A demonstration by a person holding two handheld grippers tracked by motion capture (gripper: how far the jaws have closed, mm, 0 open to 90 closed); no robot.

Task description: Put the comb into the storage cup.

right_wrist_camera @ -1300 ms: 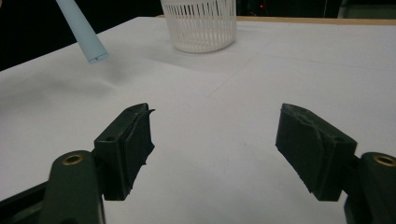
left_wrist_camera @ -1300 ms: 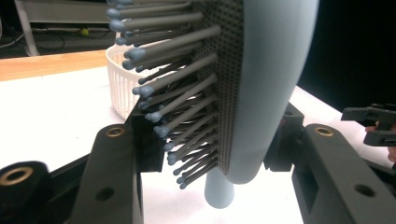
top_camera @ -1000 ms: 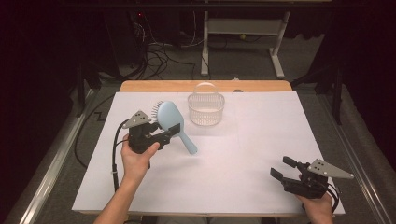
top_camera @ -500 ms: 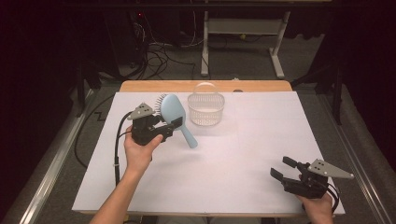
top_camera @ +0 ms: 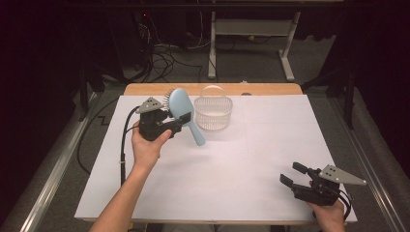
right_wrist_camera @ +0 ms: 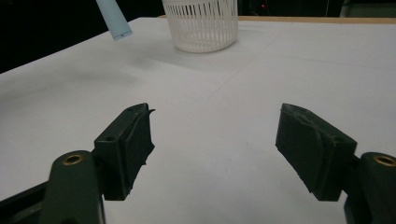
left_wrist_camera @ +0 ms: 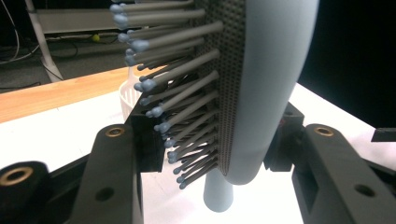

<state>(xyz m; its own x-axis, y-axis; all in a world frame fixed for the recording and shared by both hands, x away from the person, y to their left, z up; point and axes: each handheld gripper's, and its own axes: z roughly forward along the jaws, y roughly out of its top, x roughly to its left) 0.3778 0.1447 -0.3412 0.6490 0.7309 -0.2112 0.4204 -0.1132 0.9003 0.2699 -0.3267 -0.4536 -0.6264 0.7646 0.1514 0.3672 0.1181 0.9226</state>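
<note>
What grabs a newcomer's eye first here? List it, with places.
The pale blue hairbrush, clamped at its head by the left gripper and held above the white table at its far left, bristles facing away from the basket. Just right of it stands a white slotted basket. At the near right corner, the right gripper is open with nothing between its jaws.

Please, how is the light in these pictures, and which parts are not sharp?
High view: bright table, dark surroundings. Left gripper view: hairbrush bristle tips at the top slightly soft. Right gripper view: basket sharp, a faint shadow left of it.
</note>
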